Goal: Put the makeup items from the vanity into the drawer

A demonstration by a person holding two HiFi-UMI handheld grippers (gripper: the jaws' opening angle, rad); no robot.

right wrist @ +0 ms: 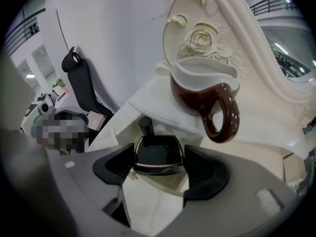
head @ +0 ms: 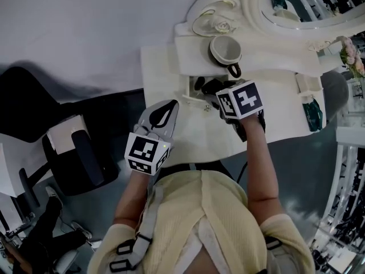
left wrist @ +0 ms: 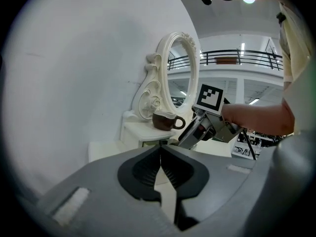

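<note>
A cream vanity (head: 165, 73) carries a small raised shelf, and under it a drawer (head: 190, 91) stands pulled out. My right gripper (head: 212, 88) hangs over the drawer's mouth, shut on a black compact (right wrist: 158, 154) with a gold rim; both pads press its sides. A black tube (right wrist: 145, 125) lies in the drawer behind the compact. My left gripper (head: 169, 111) hovers at the vanity's front left edge, its jaws shut with nothing between them (left wrist: 160, 154). In the left gripper view the right gripper (left wrist: 190, 132) shows below its marker cube.
A brown-and-cream mug (head: 226, 49) stands on the raised shelf, right above the drawer. The ornate oval mirror (head: 296, 16) rises behind it. A green bottle (head: 312, 114) sits at the vanity's right end near pink flowers (head: 352, 55). A black office chair (head: 74, 147) stands to the left.
</note>
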